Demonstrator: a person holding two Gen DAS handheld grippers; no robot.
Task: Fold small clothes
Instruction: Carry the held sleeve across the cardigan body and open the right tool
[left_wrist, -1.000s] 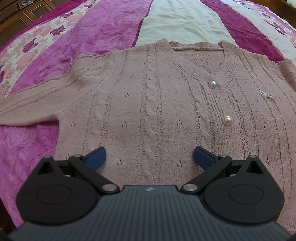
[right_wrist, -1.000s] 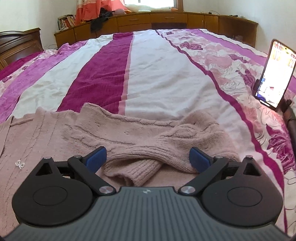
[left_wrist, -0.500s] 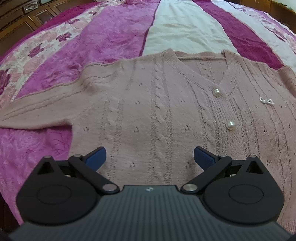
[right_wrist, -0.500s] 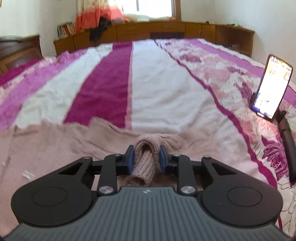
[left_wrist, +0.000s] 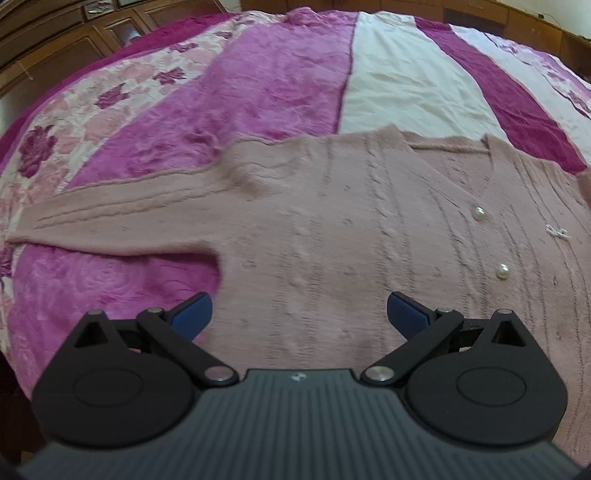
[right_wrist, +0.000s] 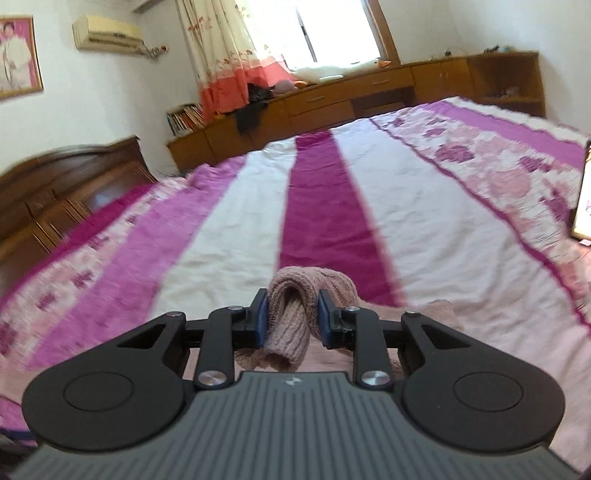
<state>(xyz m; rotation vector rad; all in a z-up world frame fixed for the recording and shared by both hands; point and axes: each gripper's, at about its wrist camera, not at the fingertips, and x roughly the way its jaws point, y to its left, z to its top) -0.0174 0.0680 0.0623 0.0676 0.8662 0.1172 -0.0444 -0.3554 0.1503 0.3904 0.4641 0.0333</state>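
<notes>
Pink cable-knit cardigan with pearl buttons (left_wrist: 332, 236) lies flat on the striped magenta, white and floral bedspread (left_wrist: 266, 85) ahead of our left gripper (left_wrist: 299, 314), whose blue fingers stand wide apart above the knit, gripping nothing. Between the fingers of our right gripper (right_wrist: 290, 318) we pinch the cardigan's ribbed sleeve cuff (right_wrist: 291, 317), bunched up above the bedspread.

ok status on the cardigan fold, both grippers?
Left gripper open, over the cardigan. Right gripper shut on sleeve cuff, lifted. Other sleeve flat on bedspread. Nothing in the way.
</notes>
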